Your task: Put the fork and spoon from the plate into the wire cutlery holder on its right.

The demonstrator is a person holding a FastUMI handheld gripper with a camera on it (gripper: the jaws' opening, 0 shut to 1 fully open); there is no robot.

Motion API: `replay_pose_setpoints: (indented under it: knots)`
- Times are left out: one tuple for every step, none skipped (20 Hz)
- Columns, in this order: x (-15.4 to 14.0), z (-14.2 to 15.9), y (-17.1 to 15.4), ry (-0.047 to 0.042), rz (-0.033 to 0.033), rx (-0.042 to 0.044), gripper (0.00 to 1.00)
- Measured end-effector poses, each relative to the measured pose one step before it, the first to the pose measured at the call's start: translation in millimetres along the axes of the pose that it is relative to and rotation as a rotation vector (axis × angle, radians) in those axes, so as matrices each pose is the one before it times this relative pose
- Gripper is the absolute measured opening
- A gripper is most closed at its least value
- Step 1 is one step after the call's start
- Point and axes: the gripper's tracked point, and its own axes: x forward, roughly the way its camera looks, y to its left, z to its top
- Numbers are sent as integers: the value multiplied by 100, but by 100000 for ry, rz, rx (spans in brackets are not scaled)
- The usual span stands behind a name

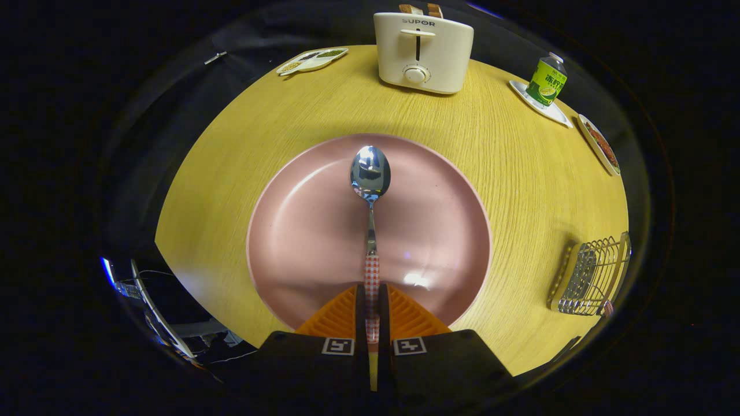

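A steel spoon with a red-and-white checked handle points straight away from me over the pink plate. My gripper is shut on that checked handle, both fingers pressed against it. The spoon's bowl hangs over the plate's middle; I cannot tell whether it touches the plate. The wire cutlery holder stands on the table to the right of the plate, with a checked handle end peeking out at its near lower corner.
A white toaster stands beyond the plate at the table's far side. A green can on a white dish and a food dish are at the far right. A divided snack tray lies far left.
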Motion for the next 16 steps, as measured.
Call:
replay_pose_setpoints:
  knots:
    - [-231,29,9,772,1609,686,10]
    - [-442,216,-49,-111,815,857,10]
    - [-779,180,-133,-873,482,-236,10]
    - [-746,216,-113,-274,445,-1111,10]
    - [-857,129,-112,-326,726,-924,10]
    - [-999,190,-139,-1052,569,-511,10]
    - [-1100,-12,-237,-706,604,-481,10]
    - [-1217,-122,-218,-394,671,-194,10]
    - [-1209,-363,-434,257,475,-115,9]
    - [-1200,-374,-515,289,585,93,10]
    - [-1388,-566,-992,102,338,241,10]
    - [-1274,-409,-766,247,-127,-209,10]
    - [-1240,-493,-1018,625,-455,-435,10]
    - [-1244,-479,-1073,895,-464,-35,10]
    - [-1078,-417,-1007,1132,8,99,10]
    - [-1091,-310,-1204,1096,-453,658,10]
